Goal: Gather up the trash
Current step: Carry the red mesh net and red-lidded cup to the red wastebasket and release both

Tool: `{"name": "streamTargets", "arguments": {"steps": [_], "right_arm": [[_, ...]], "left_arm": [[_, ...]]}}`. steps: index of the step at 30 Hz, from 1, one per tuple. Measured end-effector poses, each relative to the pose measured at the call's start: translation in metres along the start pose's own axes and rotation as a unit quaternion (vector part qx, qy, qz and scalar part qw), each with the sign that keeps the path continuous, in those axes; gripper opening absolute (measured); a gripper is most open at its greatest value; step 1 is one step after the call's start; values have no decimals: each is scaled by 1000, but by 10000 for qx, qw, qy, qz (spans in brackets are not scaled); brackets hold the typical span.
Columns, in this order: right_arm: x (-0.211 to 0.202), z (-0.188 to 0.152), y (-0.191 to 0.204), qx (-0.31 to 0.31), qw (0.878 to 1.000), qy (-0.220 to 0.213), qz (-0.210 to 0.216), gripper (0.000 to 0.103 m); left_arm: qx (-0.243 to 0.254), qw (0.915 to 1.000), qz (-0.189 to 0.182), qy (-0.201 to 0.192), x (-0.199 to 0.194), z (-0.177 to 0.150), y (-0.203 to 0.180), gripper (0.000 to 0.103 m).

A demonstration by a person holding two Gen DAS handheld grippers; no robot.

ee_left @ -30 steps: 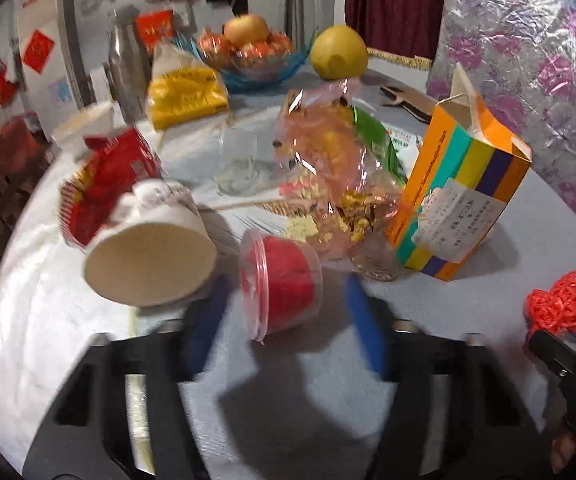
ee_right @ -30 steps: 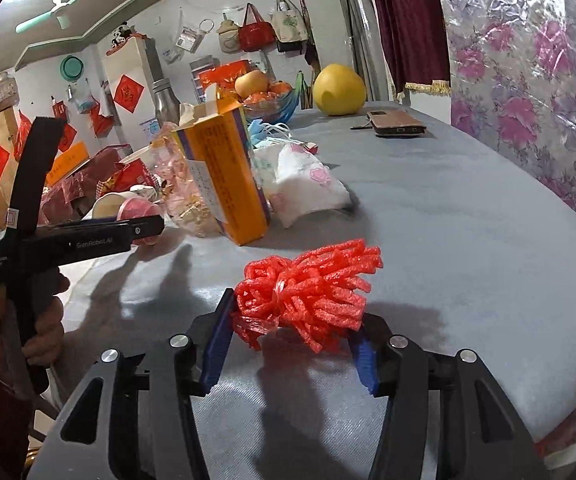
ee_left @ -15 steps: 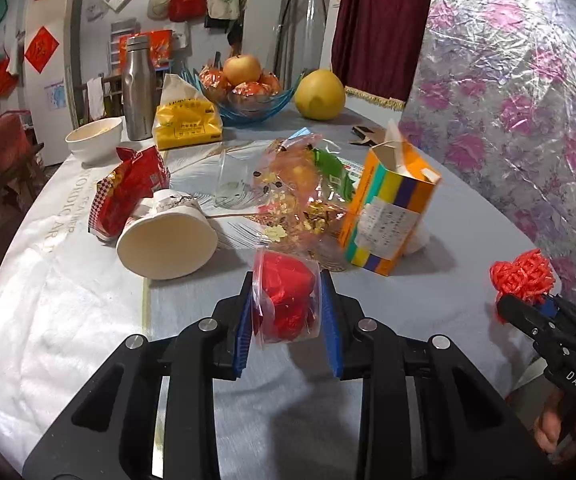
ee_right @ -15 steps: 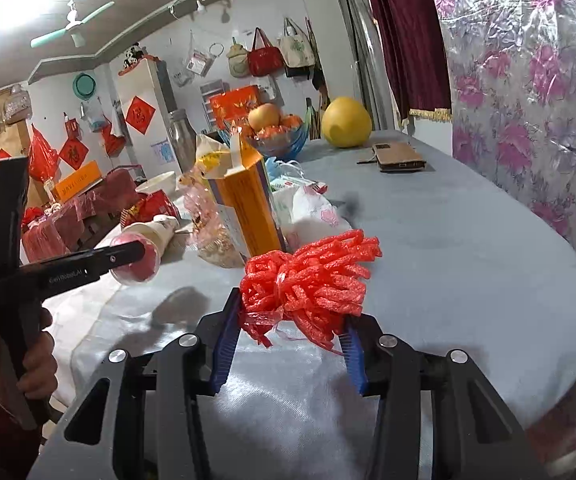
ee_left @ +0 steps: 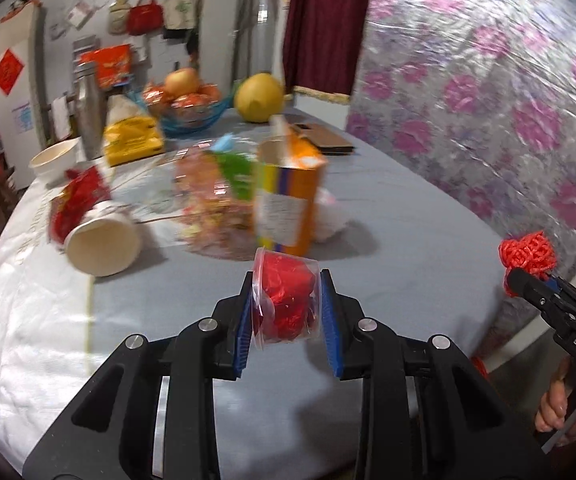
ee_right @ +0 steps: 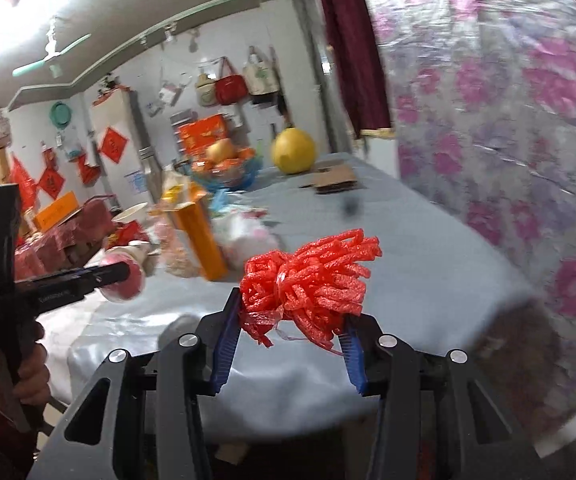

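Observation:
My left gripper (ee_left: pixel 287 312) is shut on a clear plastic cup with a red wrapper inside (ee_left: pixel 286 298), lifted above the grey tablecloth (ee_left: pixel 388 216). The right gripper (ee_right: pixel 292 320) is shut on a bunch of red foam netting (ee_right: pixel 312 276), held up over the table's near edge. In the left wrist view the right gripper (ee_left: pixel 544 276) shows at the far right with the red netting (ee_left: pixel 528 250). In the right wrist view the left gripper (ee_right: pixel 128 274) and its cup (ee_right: pixel 124 280) show at the left.
On the table lie a tipped paper cup (ee_left: pixel 102 246), a red snack bag (ee_left: pixel 78 200), a crumpled clear bag (ee_left: pixel 212 196), an upright orange carton (ee_left: pixel 288 196), a white bag (ee_left: pixel 330 216), a yellow packet (ee_left: pixel 132 140), a fruit bowl (ee_left: pixel 188 108), a pomelo (ee_left: pixel 259 97) and a flask (ee_left: pixel 88 116).
The left jaws closed on the plastic cup and lifted it off the table. The right gripper tightened on the red netting and raised it. Both hands pulled back from the table.

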State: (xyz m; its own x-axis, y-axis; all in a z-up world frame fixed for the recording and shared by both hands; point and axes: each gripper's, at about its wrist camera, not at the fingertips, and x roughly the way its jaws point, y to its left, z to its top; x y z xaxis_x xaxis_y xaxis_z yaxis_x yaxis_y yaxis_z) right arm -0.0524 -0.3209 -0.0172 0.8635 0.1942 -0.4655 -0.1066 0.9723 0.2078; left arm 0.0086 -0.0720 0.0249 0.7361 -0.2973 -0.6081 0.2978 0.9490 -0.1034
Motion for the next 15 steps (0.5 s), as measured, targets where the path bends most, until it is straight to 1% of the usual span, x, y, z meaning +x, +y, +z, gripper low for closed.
{"name": "streamTargets", "arguments": {"steps": [3, 4, 8, 11, 12, 13, 15], "right_arm": [[-15, -14, -35, 83, 9988, 98, -467, 45], [-17, -18, -44, 122, 9982, 147, -561, 45], [-22, -47, -92, 386, 9932, 530, -966, 45], [-17, -82, -129, 601, 9851, 931, -1313, 46], [-15, -91, -136, 661, 9829, 1034, -1374, 48], [-8, -105, -147, 754, 9787, 1253, -1442, 49], [6, -127, -166, 885, 9708, 1644, -1505, 56]], "left_arm": [[156, 9998, -159, 0, 2, 1, -23, 31], [202, 9996, -219, 10, 3, 1, -31, 31], [423, 9981, -437, 80, 10, 0, -63, 31], [616, 9962, -598, 153, 17, -3, -89, 31], [684, 9953, -667, 185, 20, -5, -99, 31], [735, 9944, -724, 215, 23, -6, -107, 31], [834, 9923, -862, 303, 31, -8, -125, 31]]}}
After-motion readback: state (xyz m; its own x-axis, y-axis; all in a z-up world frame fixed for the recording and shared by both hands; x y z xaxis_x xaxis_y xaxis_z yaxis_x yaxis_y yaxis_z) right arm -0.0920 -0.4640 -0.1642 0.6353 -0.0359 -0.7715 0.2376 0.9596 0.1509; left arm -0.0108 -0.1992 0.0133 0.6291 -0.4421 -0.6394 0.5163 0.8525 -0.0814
